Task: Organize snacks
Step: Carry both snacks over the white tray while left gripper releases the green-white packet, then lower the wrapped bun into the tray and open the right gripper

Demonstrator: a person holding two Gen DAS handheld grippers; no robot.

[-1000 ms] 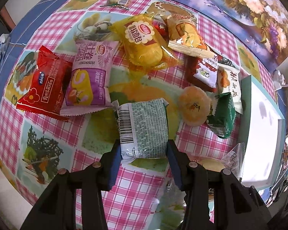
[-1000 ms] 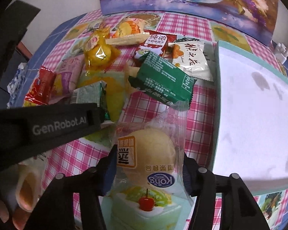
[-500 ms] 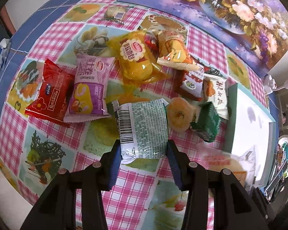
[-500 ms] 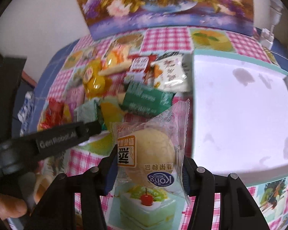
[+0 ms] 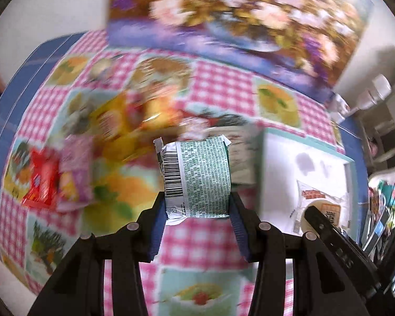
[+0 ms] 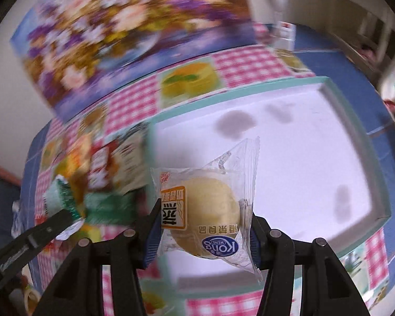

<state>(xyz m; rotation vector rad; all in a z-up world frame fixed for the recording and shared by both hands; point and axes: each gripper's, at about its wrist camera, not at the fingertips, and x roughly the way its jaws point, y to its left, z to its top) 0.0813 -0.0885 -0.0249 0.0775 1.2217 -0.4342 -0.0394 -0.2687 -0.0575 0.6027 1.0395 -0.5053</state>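
My left gripper (image 5: 196,216) is shut on a green and white snack packet (image 5: 197,176) with a barcode, held in the air above the checked tablecloth (image 5: 218,92). My right gripper (image 6: 205,226) is shut on a clear-wrapped yellow bun (image 6: 210,205) and hangs over the near left part of the white tray (image 6: 289,168) with a teal rim. In the left wrist view that tray (image 5: 284,173) lies to the right, with the right gripper (image 5: 329,231) and its bun (image 5: 316,205) over it. In the right wrist view the left gripper's packet (image 6: 63,197) shows at far left.
Several loose snack packets lie blurred on the cloth left of the tray: a red one (image 5: 39,181), a pink one (image 5: 73,173) and yellow ones (image 5: 113,121). A flower picture (image 5: 237,15) stands along the table's far edge. Clutter sits off the right edge (image 5: 384,194).
Both grippers have risen and swung right toward the tray, each keeping its packet. The right gripper, first over the cloth, now hangs over the tray. The snack pile has slid left in both views.
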